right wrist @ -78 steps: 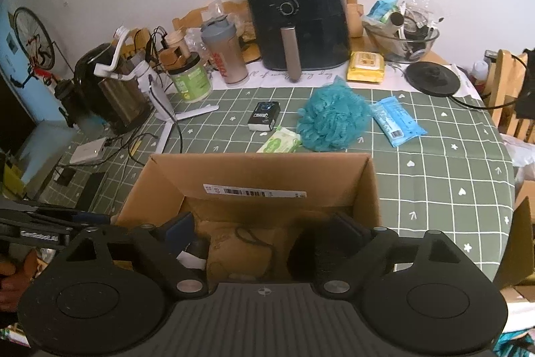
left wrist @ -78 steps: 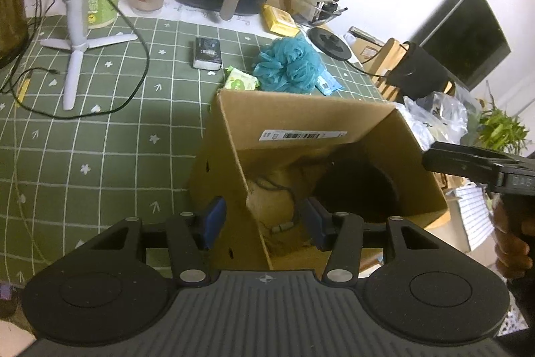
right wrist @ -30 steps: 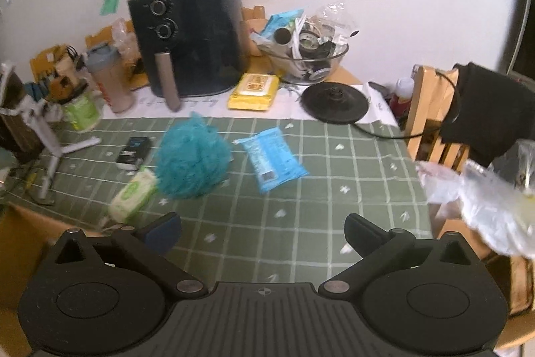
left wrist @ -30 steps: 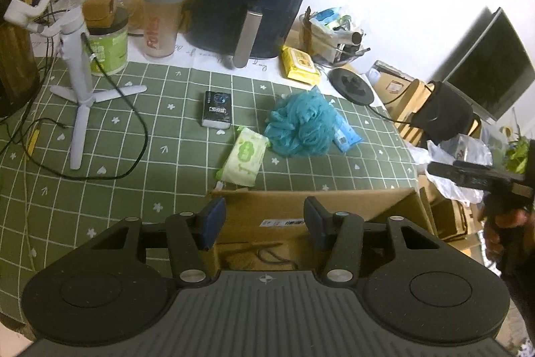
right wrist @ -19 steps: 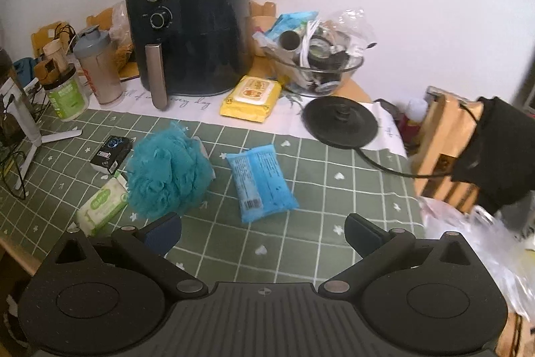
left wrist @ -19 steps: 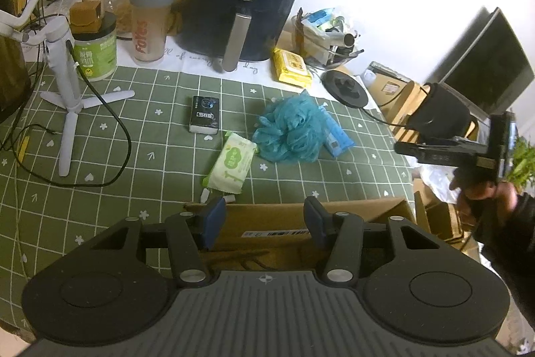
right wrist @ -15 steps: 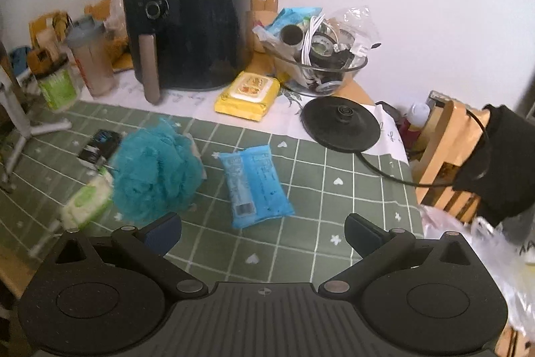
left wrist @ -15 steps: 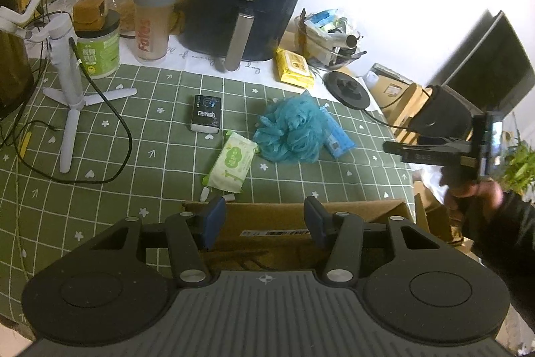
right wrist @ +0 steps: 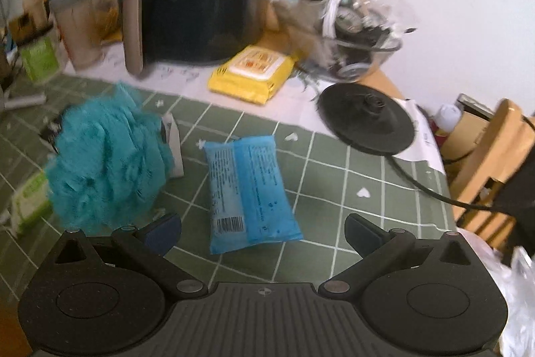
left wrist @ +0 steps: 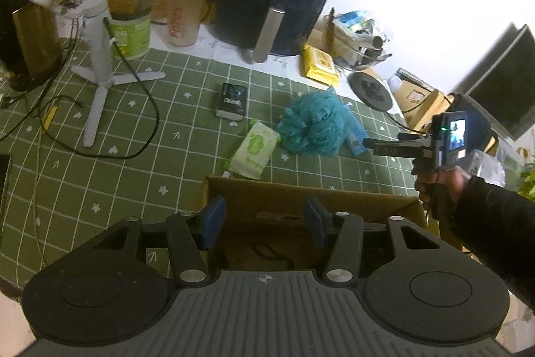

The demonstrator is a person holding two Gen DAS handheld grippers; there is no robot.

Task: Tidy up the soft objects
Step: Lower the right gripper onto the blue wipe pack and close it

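The blue pack (right wrist: 249,189) lies flat on the table (right wrist: 384,199), just beside the teal pouf (right wrist: 107,163), with the green pack (left wrist: 253,149) on the pouf's far side. Your right tongs (right wrist: 262,231) have swung away from the box (left wrist: 301,194) and dropped toward the blue pack, spread wide and empty, so it looks like your next pick. Your left tongs (left wrist: 264,219) hover over the box, half apart, holding nothing.
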